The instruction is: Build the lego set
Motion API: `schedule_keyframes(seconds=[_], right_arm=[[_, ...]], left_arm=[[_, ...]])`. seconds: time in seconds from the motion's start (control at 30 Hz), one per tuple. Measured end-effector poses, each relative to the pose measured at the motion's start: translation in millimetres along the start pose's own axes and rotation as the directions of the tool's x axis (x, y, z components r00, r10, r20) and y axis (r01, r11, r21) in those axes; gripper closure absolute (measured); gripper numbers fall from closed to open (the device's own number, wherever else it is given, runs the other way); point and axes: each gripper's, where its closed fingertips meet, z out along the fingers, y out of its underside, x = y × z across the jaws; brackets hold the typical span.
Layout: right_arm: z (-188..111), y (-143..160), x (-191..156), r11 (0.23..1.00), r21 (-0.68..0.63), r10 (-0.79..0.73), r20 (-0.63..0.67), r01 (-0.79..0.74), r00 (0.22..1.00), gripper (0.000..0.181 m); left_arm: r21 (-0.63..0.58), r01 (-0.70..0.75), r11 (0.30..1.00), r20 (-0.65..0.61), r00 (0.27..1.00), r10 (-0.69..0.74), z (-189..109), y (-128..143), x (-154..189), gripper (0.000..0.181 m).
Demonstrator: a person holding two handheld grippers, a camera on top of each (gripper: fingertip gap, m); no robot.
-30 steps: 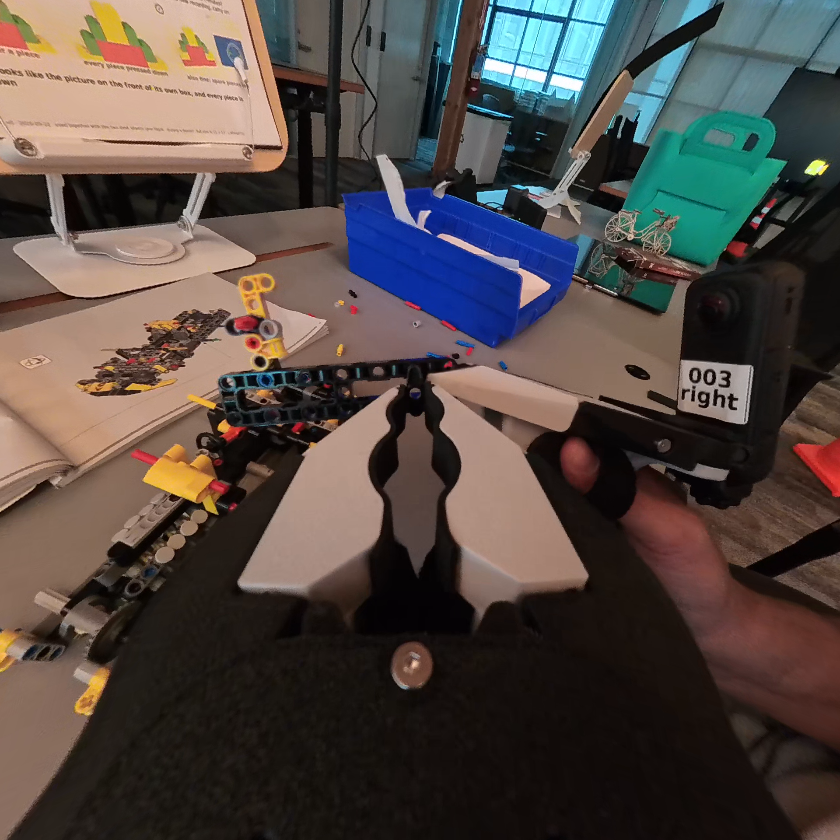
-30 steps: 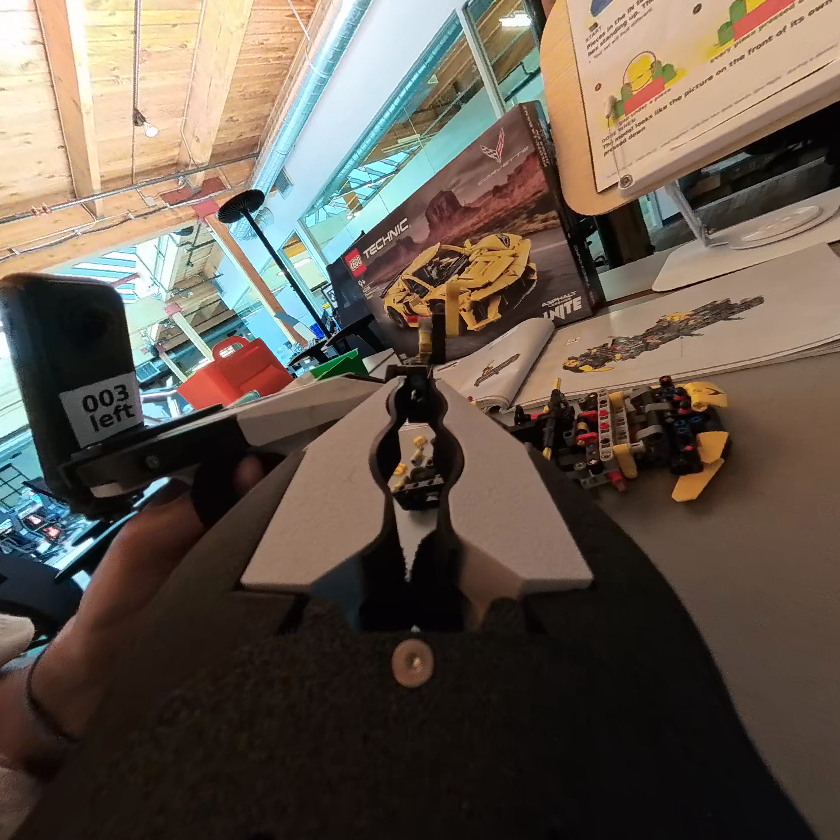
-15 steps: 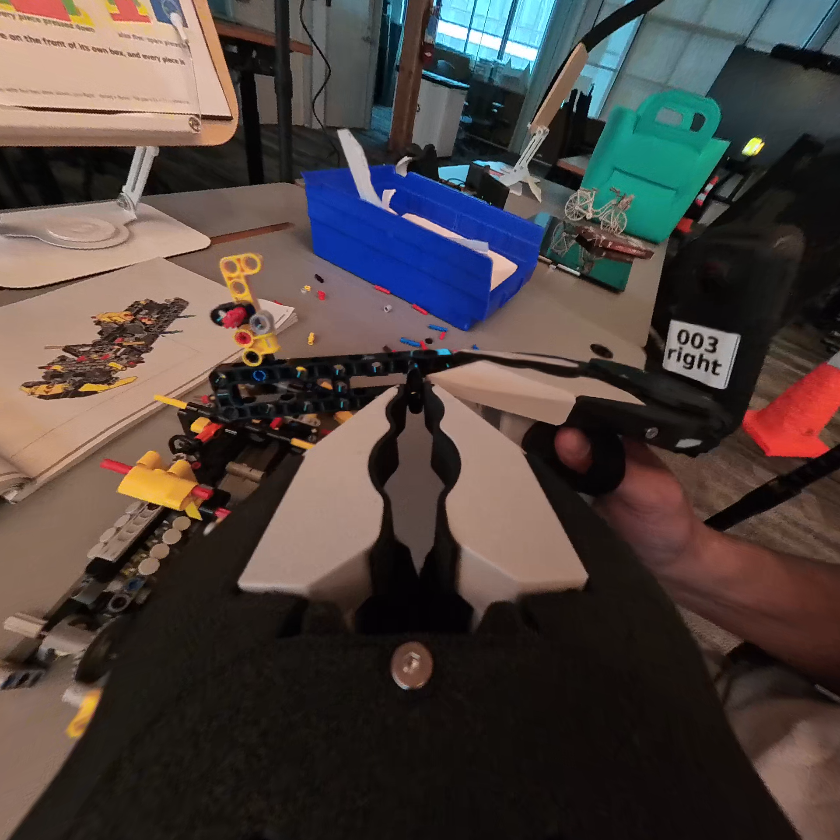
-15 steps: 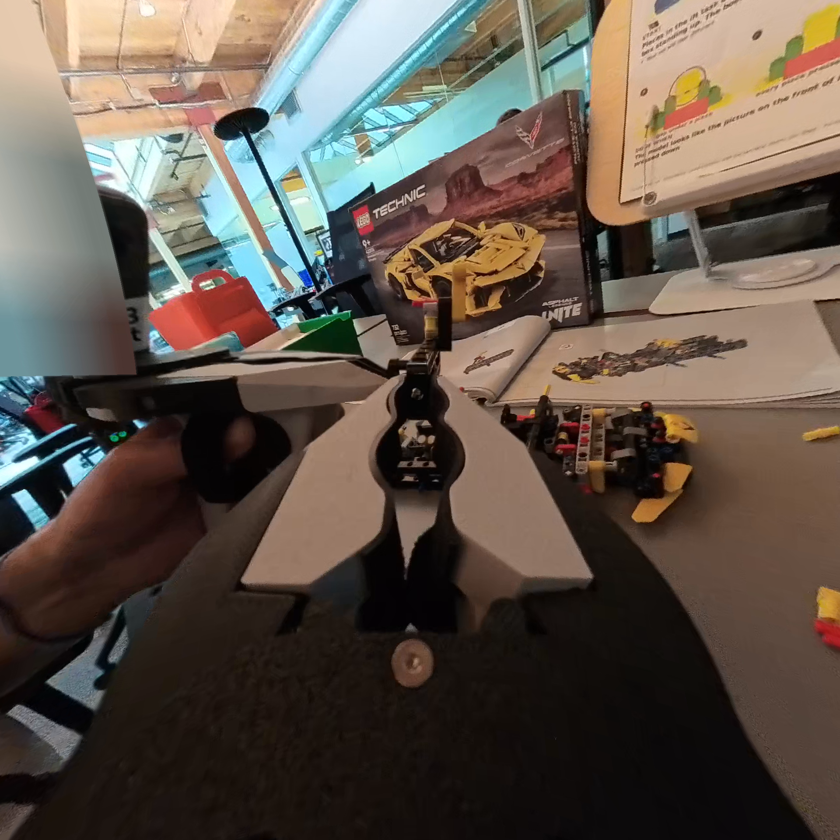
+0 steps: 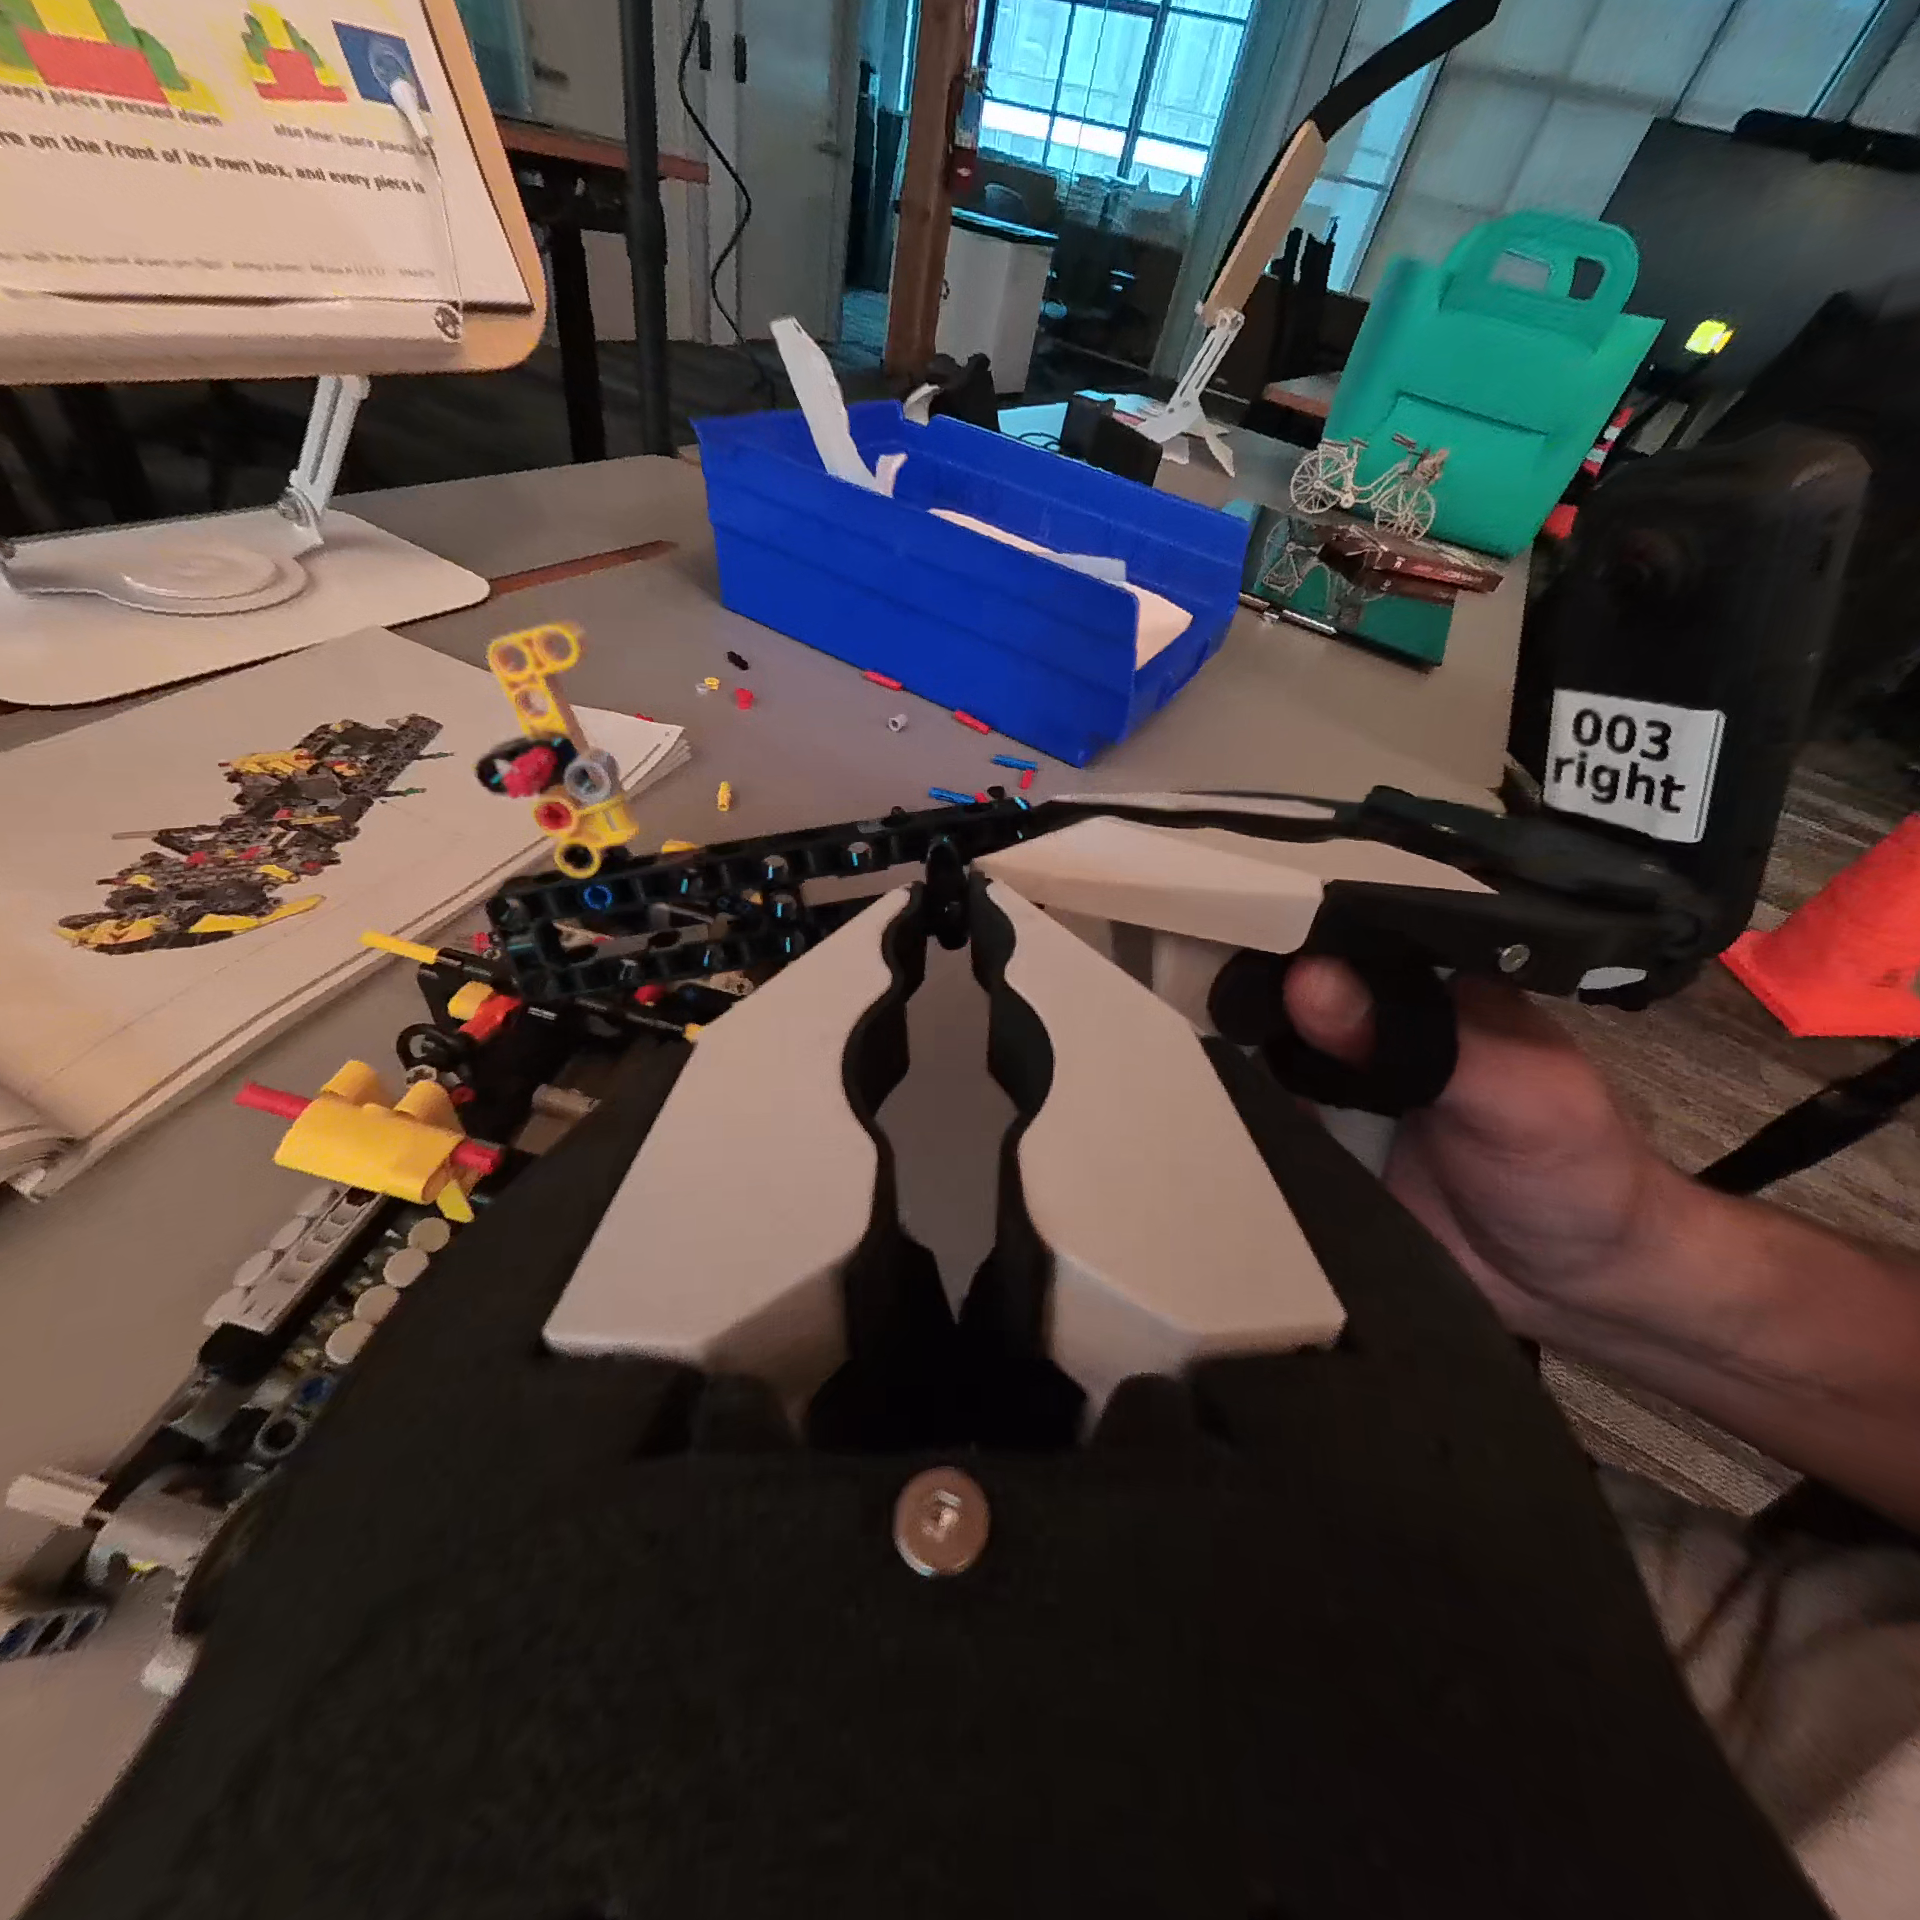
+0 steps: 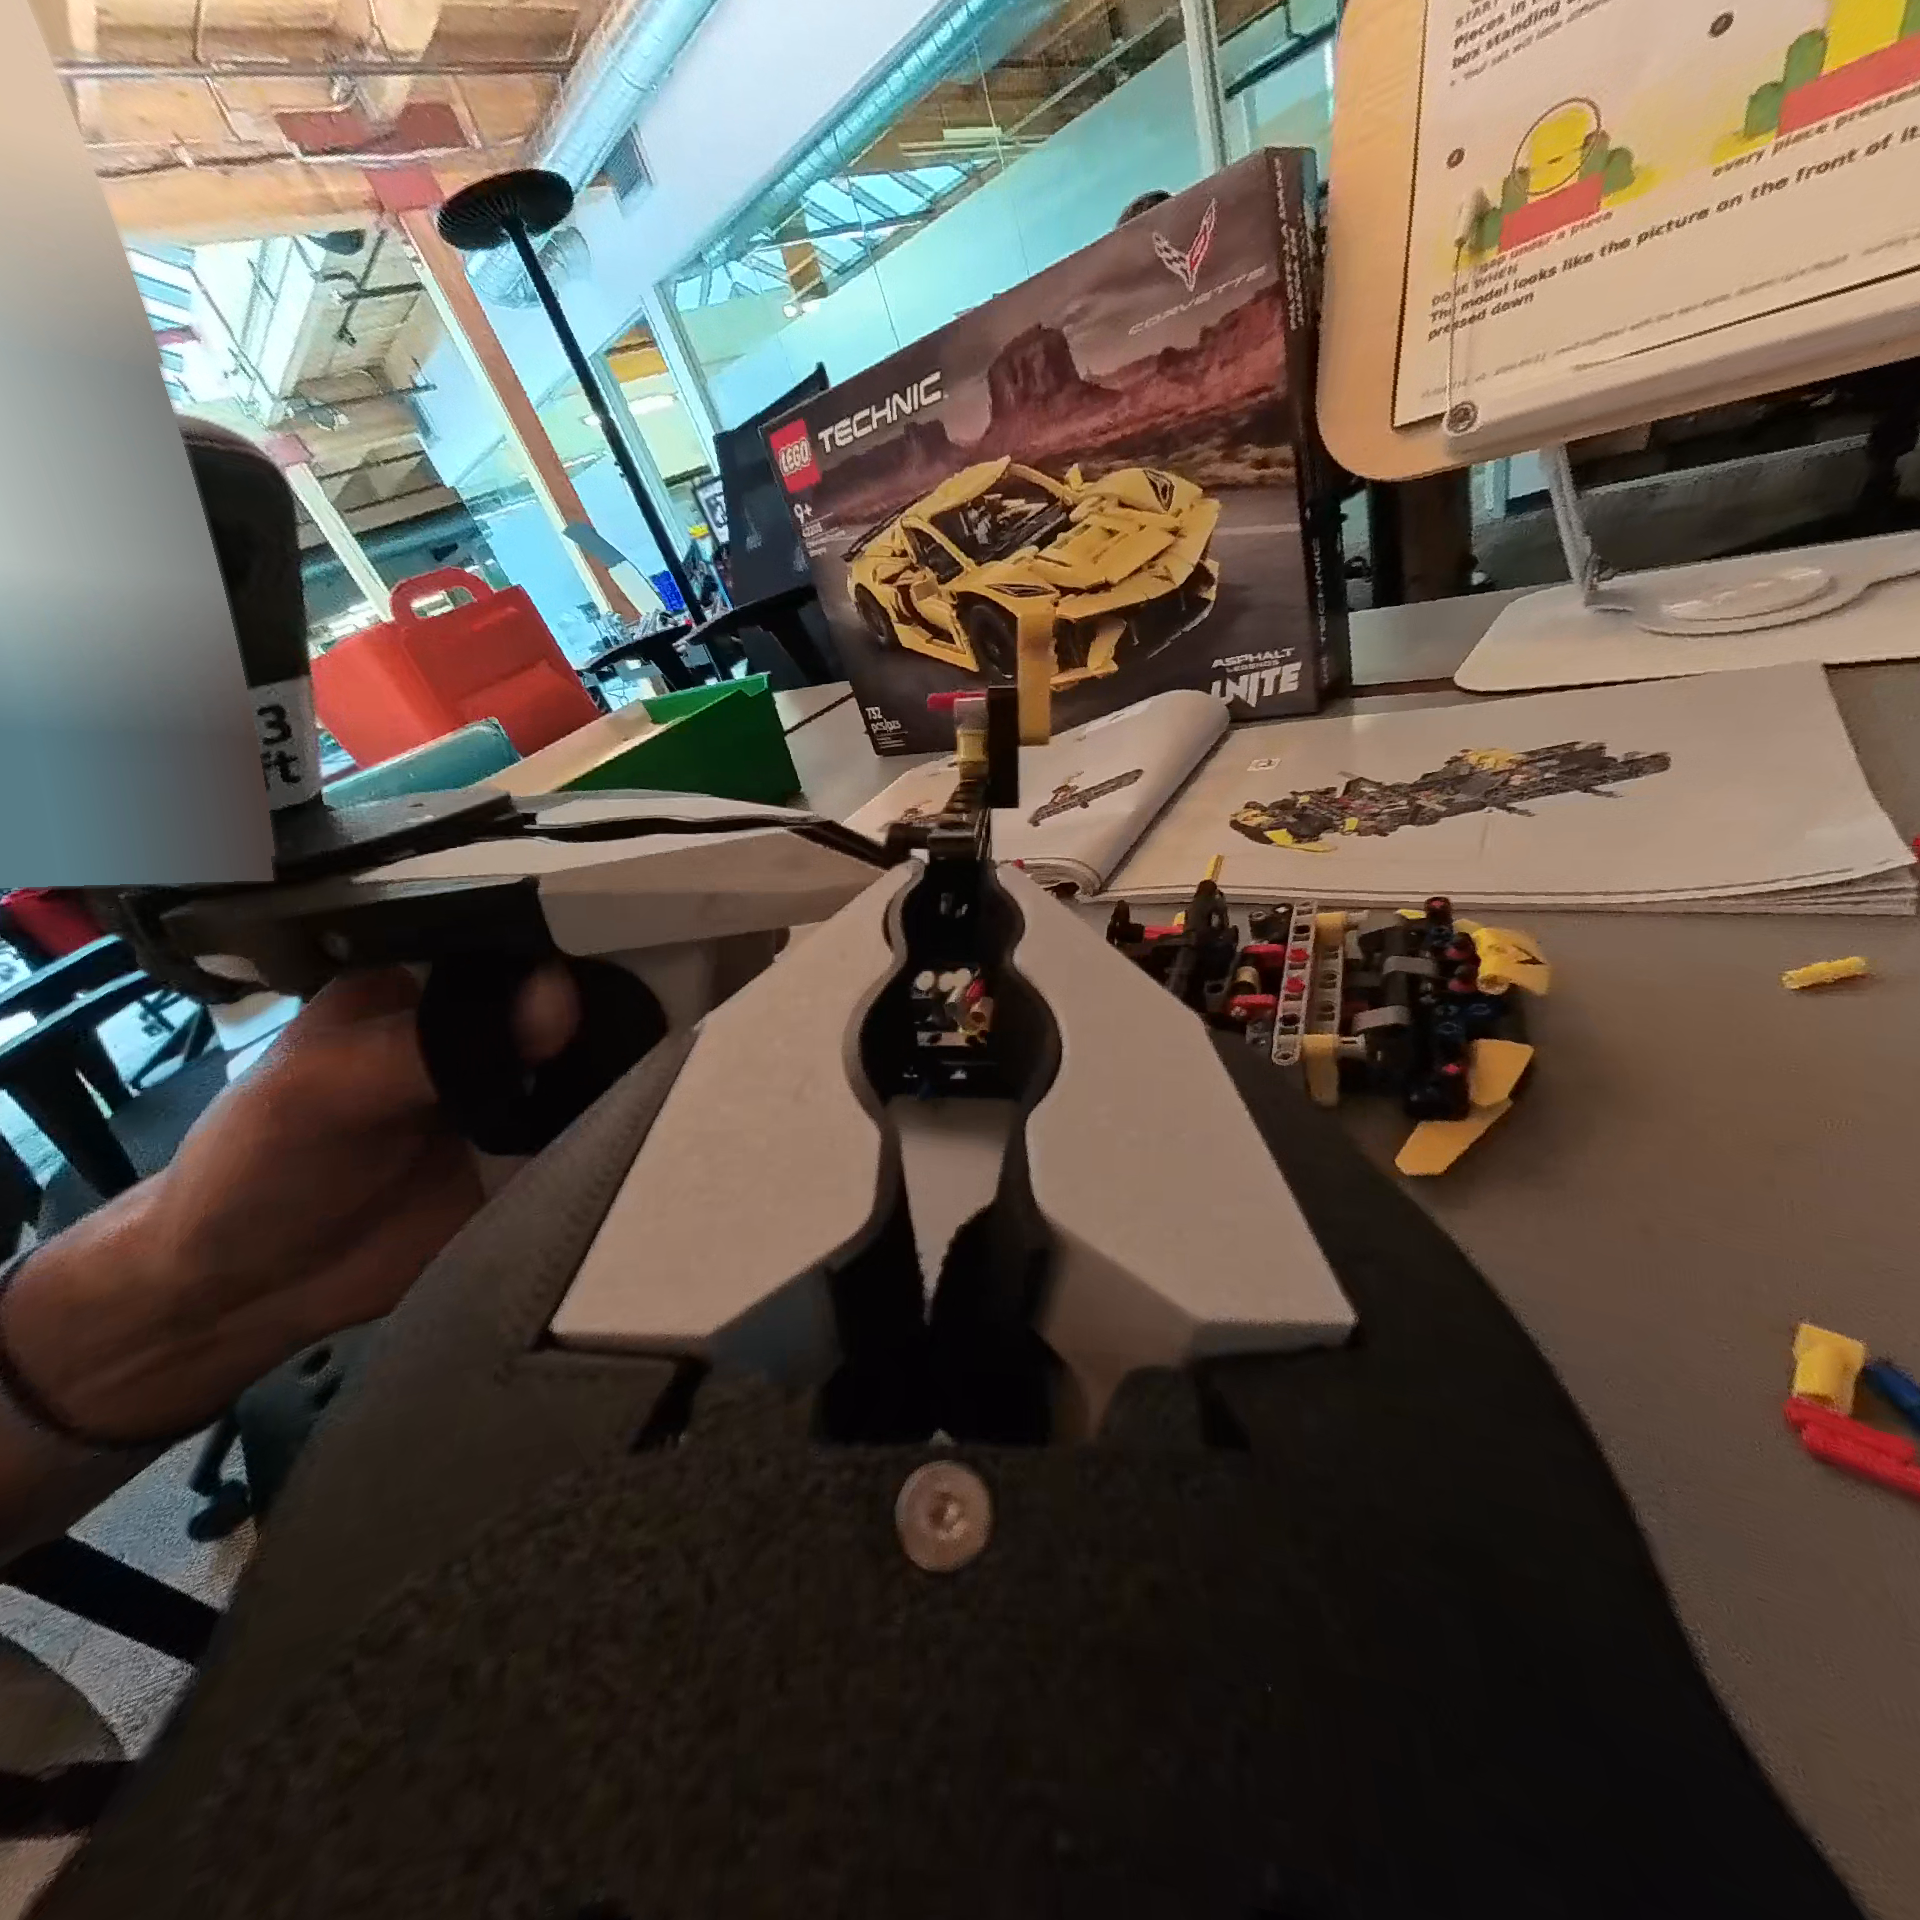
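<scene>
A long black lego frame (image 5: 727,904) with blue pins and a yellow upright piece (image 5: 535,675) on its far end is held in the air by both grippers. My left gripper (image 5: 945,899) is shut on the frame's near edge. My right gripper (image 5: 1023,816) comes in from the right and is shut on the frame's right end. In the right wrist view I see the frame (image 6: 951,1023) end-on between my right gripper's (image 6: 956,862) fingers, with the left gripper (image 6: 883,842) meeting it from the left. A partly built black and yellow chassis (image 5: 353,1143) lies on the table below; it also shows in the right wrist view (image 6: 1351,997).
An open instruction booklet (image 5: 208,831) lies to the left, a blue bin (image 5: 966,592) behind, small loose pieces (image 5: 894,717) between them. A sheet stand (image 5: 208,582) is at the back left. The set's box (image 6: 1081,499), a green bin (image 6: 707,748) and loose pieces (image 6: 1849,1403) show in the right wrist view. Only a small space, under 4 cm, lies between the two pairs of fingers.
Both grippers keep their hold on the frame. The frame's right end has risen, so it now slopes down to the left. The right gripper's view has levelled toward the table.
</scene>
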Motion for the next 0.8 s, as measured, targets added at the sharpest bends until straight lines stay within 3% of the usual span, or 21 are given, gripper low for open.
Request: schedule_keyframes(seconds=[0.8], right_arm=[[-1.5, -1.0, 2.3, 1.000, 0.006, 0.006, 0.000, -0.006, 1.000, 0.175]], left_arm=[[0.008, 0.018, 1.000, 0.000, 1.000, -0.018, -3.8, -0.2, 1.4, 0.174]])
